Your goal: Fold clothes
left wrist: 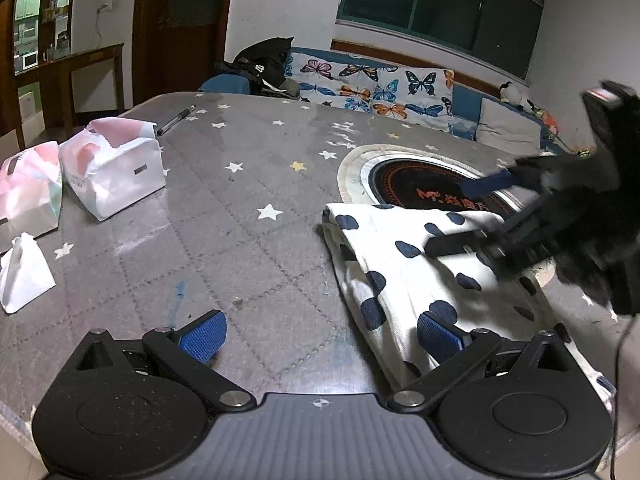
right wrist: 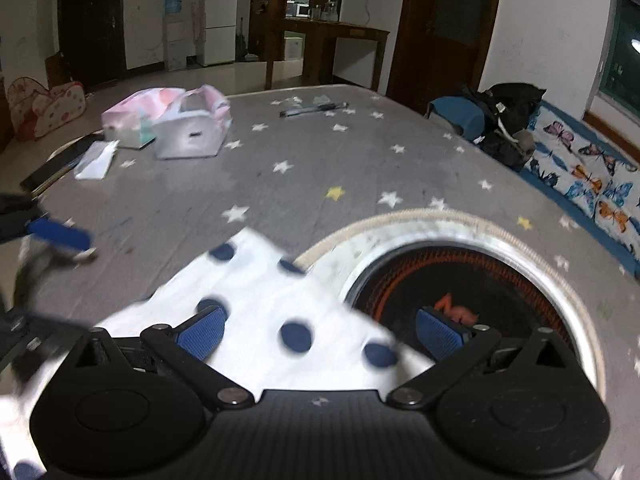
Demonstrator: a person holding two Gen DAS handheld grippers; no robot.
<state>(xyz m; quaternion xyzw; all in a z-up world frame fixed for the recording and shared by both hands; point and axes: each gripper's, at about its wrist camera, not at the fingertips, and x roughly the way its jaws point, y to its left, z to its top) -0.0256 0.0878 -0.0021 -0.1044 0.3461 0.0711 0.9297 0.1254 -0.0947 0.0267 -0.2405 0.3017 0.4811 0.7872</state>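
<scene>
A white garment with dark blue dots [left wrist: 404, 264] lies folded on the grey star-patterned table cover [left wrist: 240, 208], partly over a round hotplate. My left gripper [left wrist: 320, 338] is open and empty; its right finger hovers over the garment's near edge. My right gripper [left wrist: 472, 212] shows at the right of the left wrist view, open, over the garment's far side. In the right wrist view the right gripper [right wrist: 320, 334] is open above the dotted garment [right wrist: 260, 312], holding nothing. The left gripper's blue fingertips [right wrist: 60, 234] show blurred at the left.
Two pink-and-white tissue packs [left wrist: 116, 168] and a loose white tissue [left wrist: 24, 276] lie at the table's left. A pen [left wrist: 176, 120] lies at the far edge. The round black hotplate [left wrist: 432, 184] is set into the table. A butterfly-print sofa [left wrist: 372, 88] stands behind.
</scene>
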